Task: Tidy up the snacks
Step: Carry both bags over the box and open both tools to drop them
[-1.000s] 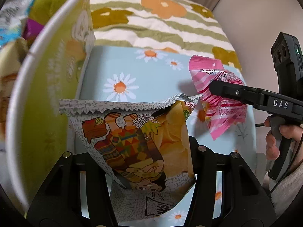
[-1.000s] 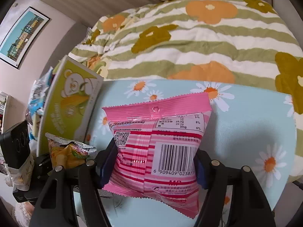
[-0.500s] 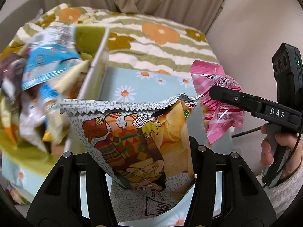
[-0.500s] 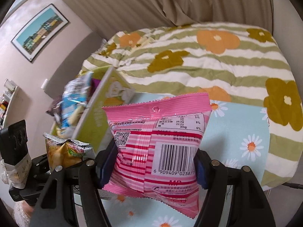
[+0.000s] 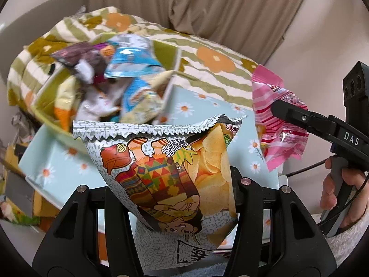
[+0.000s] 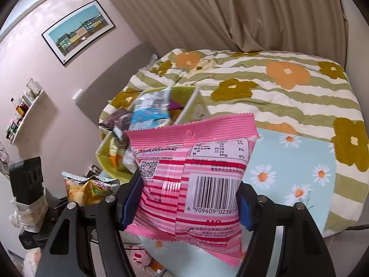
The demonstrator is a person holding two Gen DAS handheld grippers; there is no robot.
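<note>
My left gripper (image 5: 182, 198) is shut on a grey potato chip bag (image 5: 166, 166), held upright in the air with its zigzag top edge up. The right gripper (image 6: 186, 203) is shut on a pink striped snack packet (image 6: 193, 175) with its barcode side facing the camera. In the left wrist view the pink packet (image 5: 276, 124) hangs to the right of the chip bag, with the right gripper (image 5: 276, 113) clamped on it. The chip bag (image 6: 90, 189) shows at lower left in the right wrist view. Beyond and below both stands a green snack box (image 5: 43, 101), also visible as the box (image 6: 103, 159), filled with several packets.
A table with a light blue daisy cloth (image 5: 60, 161) carries the box. Behind it lies a bed with a striped floral quilt (image 6: 276, 87) and a beige curtain. A wall shelf with bottles (image 6: 25, 110) is at left. A hand (image 5: 334, 196) grips the right tool's handle.
Both grippers have risen and pulled back with their packets still held. The green box, earlier seen from the side, now lies below with its contents in view.
</note>
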